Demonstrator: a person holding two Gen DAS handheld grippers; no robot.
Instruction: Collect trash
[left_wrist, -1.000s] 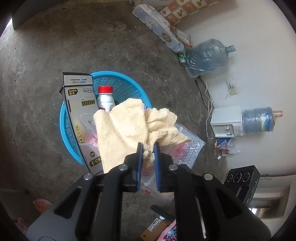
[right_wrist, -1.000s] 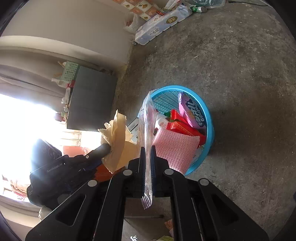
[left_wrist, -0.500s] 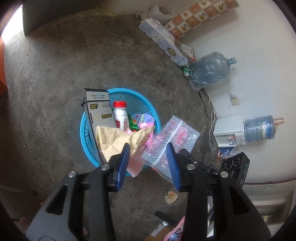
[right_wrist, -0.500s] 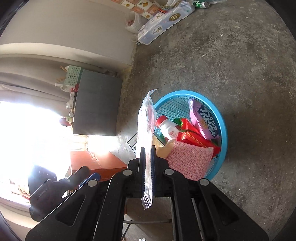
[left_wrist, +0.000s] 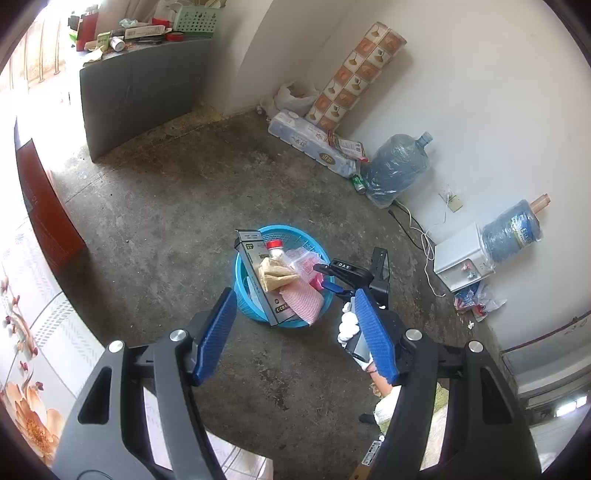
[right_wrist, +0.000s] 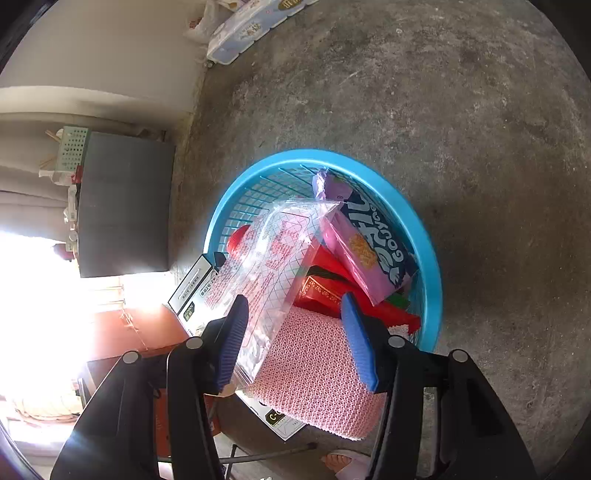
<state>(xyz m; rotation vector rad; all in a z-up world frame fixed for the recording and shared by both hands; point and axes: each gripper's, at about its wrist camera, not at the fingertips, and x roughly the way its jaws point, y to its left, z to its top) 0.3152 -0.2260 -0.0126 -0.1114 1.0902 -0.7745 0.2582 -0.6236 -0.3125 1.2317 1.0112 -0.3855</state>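
Right gripper (right_wrist: 295, 339) has just been opening and let go of the clear printed bag (right_wrist: 273, 258), which now lies tilted across the pile in the blue basket (right_wrist: 428, 236), its lower end still close by the left pad with nothing pinching it. Left gripper (left_wrist: 295, 332) has been opening too; its jaws stand wide with nothing between them, and the yellow cloth (left_wrist: 275, 275) it was clamping a second ago now sits on top of the heap, next to the red-capped bottle (left_wrist: 274, 248) and the tall grey box (left_wrist: 255, 266). That view also looks from much farther off than it did a moment ago. So both pieces are in, I'd say. The basket looks pretty stuffed, with the pink mesh cloth (right_wrist: 314, 376) draped over the near rim. What counts as trash among the clutter by the wall, I can't tell.
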